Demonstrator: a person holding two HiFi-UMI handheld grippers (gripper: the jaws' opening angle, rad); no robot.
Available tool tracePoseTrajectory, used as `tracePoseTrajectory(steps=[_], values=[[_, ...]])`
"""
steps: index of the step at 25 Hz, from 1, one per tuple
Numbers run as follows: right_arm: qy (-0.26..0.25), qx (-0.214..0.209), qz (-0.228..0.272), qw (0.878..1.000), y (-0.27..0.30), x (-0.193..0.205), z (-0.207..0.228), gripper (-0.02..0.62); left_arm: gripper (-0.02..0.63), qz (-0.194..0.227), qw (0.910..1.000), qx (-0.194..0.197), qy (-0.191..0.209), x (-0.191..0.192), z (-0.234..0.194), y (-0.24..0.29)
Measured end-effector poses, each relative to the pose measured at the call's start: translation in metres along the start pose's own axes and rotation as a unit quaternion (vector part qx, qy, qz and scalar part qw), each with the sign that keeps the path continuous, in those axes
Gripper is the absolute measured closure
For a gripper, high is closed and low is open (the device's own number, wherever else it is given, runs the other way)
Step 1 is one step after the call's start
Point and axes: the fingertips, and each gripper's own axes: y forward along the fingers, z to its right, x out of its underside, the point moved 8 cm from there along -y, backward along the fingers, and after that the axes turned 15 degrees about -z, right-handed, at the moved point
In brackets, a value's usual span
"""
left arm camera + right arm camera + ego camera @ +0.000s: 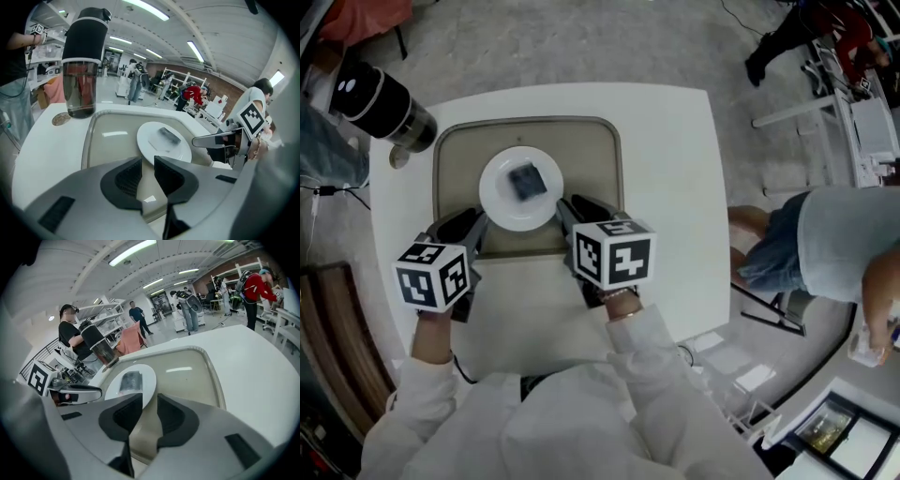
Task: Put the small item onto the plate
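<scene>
The left gripper (148, 165) and the right gripper (150, 403) have their jaws a little apart, holding nothing; the small dark item (526, 180) lies on the white plate (494, 202), inside the tan tray (602, 169); the job looks done.

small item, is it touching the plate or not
Touching. The left gripper view shows the small item lying flat on the plate, with no gap under it.
</scene>
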Motion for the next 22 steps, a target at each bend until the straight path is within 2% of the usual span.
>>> tracePoseTrajectory(steps=[7,10,14,17,20,22], values=[[-0.027,-0.002,0.059,0.998,-0.045,0.016,-0.027,0.511,0.54,0.03,0.9995,0.003,0.014,0.018,0.007,-0.042],[-0.046,0.0,0.087,0.995,-0.061,0.031,-0.046,0.514,0.54,0.063,0.9975,0.016,0.027,0.028,0.013,-0.064],[-0.064,-0.015,0.131,0.989,-0.084,0.056,-0.074,0.551,0.541,0.111,0.9914,0.047,0.049,0.045,0.026,-0.094],[-0.074,-0.035,0.175,0.981,-0.108,0.076,-0.098,0.564,0.551,0.16,0.9834,0.063,0.06,0.06,0.038,-0.121],[-0.064,-0.074,0.213,0.972,-0.135,0.095,-0.122,0.566,0.581,0.226,0.9686,0.085,0.058,0.078,0.049,-0.149],[-0.074,-0.071,0.232,0.967,-0.155,0.11,-0.138,0.569,0.584,0.257,0.9584,0.11,0.059,0.09,0.06,-0.167]])
